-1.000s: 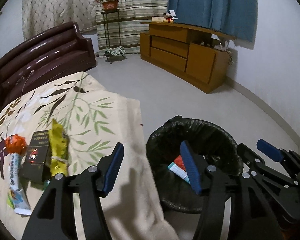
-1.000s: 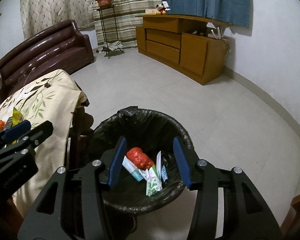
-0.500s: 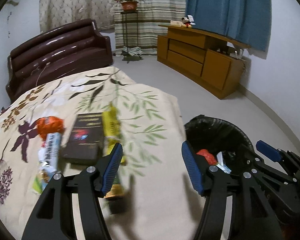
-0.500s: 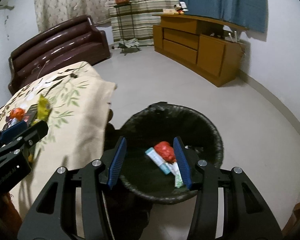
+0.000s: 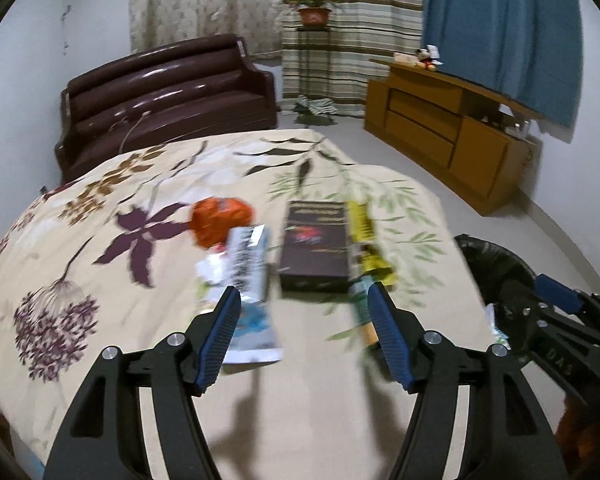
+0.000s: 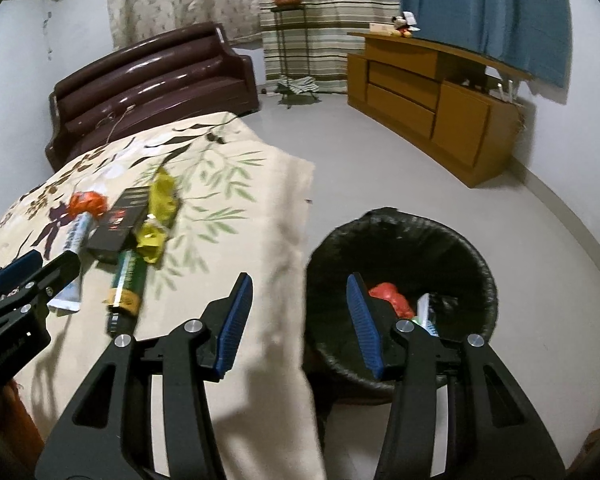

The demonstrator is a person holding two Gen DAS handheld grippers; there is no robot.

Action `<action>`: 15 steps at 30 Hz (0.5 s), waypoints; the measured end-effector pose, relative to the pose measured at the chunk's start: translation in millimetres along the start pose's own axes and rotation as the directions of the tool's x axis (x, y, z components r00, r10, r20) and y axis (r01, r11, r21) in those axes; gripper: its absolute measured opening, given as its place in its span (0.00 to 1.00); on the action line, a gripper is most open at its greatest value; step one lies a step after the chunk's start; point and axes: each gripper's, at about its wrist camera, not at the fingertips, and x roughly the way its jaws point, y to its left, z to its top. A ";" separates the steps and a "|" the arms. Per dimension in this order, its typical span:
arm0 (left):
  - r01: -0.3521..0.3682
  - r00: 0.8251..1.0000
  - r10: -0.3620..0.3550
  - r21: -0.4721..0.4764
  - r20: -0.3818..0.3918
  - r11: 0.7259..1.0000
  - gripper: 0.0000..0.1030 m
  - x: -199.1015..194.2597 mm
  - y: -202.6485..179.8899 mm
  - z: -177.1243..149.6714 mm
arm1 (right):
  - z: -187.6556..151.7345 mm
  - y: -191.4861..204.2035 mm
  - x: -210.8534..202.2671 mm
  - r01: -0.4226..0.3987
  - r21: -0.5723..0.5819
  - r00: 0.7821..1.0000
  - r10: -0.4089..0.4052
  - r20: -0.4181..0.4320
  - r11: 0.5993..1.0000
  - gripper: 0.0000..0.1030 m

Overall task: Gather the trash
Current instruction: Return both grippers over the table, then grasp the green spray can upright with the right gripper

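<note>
Left gripper (image 5: 302, 336) fingers opening, empty, hovering over worktop trash. Right gripper (image 6: 298, 322) fingers half-wide, empty. White tube (image 5: 248, 280) lying near-left, probably light, squashy, slippery; pinching mid-body looks safest.

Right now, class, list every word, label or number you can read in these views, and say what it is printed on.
"DAS", perhaps: moulded on the right gripper's arm, left wrist view.
Black box: gold print, blurred.
White tube: dark lettering, blurred.
Green tube, yellow wrapper: too small.
</note>
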 end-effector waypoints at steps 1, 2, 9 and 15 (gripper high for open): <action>-0.011 1.000 0.011 -0.011 -0.004 1.000 0.62 -0.1 8.1 -1.7 | -0.3 5.2 0.2 -0.005 -0.007 1.000 0.005 0.000 1.000 0.46; -0.018 1.000 0.018 -0.017 -0.005 1.000 0.62 -0.6 13.4 -3.7 | -0.2 11.2 -0.1 -0.011 -0.016 1.000 0.011 -0.001 1.000 0.46; -0.056 0.998 0.056 -0.059 -0.015 0.997 0.63 -2.4 47.2 -13.2 | -1.2 47.0 -1.2 -0.051 -0.068 0.999 0.050 -0.008 0.996 0.46; -0.078 0.997 0.076 -0.087 -0.026 0.993 0.62 -2.4 68.8 -19.4 | -0.7 76.5 1.7 -0.083 -0.111 0.996 0.081 -0.021 0.990 0.46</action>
